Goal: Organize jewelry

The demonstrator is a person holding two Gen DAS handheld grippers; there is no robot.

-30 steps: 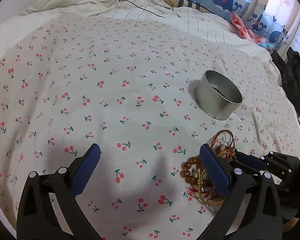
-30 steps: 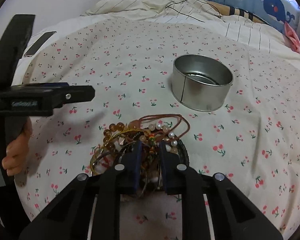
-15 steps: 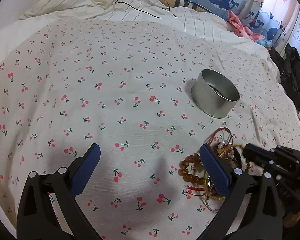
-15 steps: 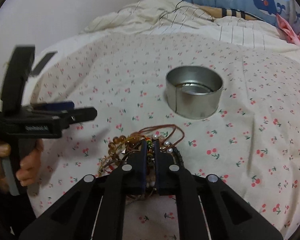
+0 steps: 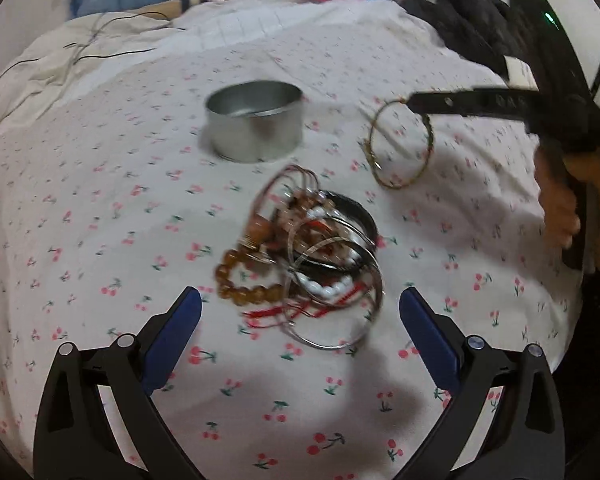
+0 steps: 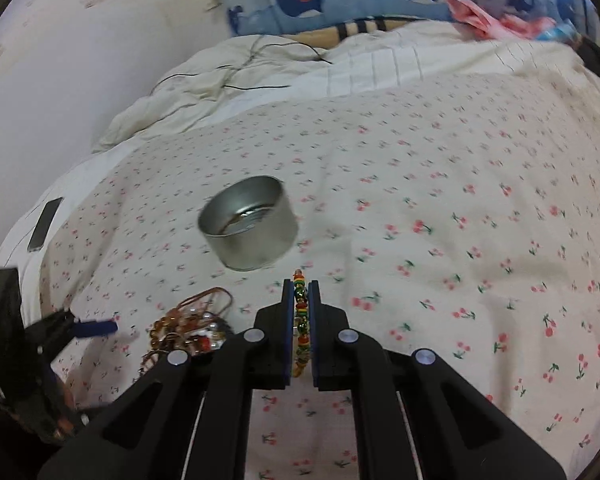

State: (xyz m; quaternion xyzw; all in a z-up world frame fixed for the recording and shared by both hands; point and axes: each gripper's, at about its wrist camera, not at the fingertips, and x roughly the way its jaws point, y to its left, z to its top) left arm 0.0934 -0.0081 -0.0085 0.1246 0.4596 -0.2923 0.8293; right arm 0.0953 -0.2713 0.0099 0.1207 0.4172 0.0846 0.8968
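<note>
A tangled pile of bracelets (image 5: 304,256) lies on the cherry-print bedsheet, with amber beads, white beads and metal bangles among them. My left gripper (image 5: 300,308) hangs open just in front of the pile with nothing between its fingers. My right gripper (image 6: 301,292) is shut on a thin multicoloured beaded bracelet (image 6: 300,320). In the left wrist view that bracelet (image 5: 400,144) dangles as a ring in the air from the right gripper (image 5: 414,102), to the right of the round metal tin (image 5: 254,120). The tin (image 6: 248,226) stands open-topped beyond the pile (image 6: 188,332).
A crumpled cream duvet (image 6: 260,68) with a thin black cable lies at the head of the bed. A phone (image 6: 44,224) rests near the left edge. Dark clothing (image 5: 472,20) is heaped at the right side. A person's hand (image 5: 560,208) holds the right gripper's handle.
My right gripper has closed on one bracelet and lifted it out of the pile, up and to the right. My left gripper has swung around so the pile now lies straight ahead of it.
</note>
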